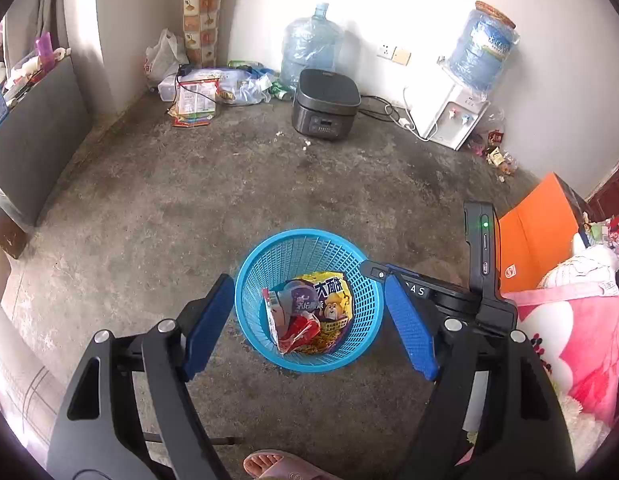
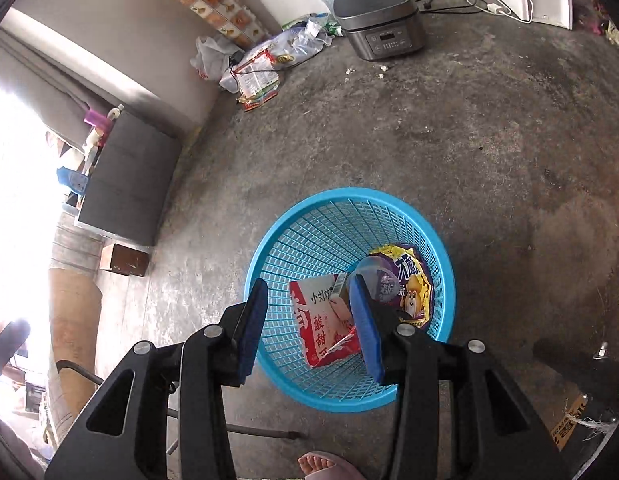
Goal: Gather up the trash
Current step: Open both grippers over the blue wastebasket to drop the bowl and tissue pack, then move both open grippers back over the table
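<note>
A blue mesh basket point(image 1: 301, 248) stands on the concrete floor; it also shows in the right wrist view point(image 2: 309, 232). In it lie a yellow-purple snack bag point(image 1: 335, 300), a purple-lidded cup point(image 1: 299, 298) and a red-white wrapper point(image 2: 325, 320). My left gripper point(image 1: 309, 320) is open and empty, its blue pads on either side of the basket, above it. My right gripper point(image 2: 313, 320) is open and empty over the basket's near side. The right gripper's body point(image 1: 481, 264) shows to the right in the left wrist view.
A grey rice cooker point(image 1: 325, 104) and a water dispenser point(image 1: 457, 116) stand by the far wall. Bags and wrappers point(image 1: 197, 96) lie in the far corner. An orange box point(image 1: 537, 236) and pink bedding point(image 1: 581, 340) are at the right. A dark cabinet point(image 1: 33, 136) stands left. A slippered foot point(image 1: 277, 464) is below.
</note>
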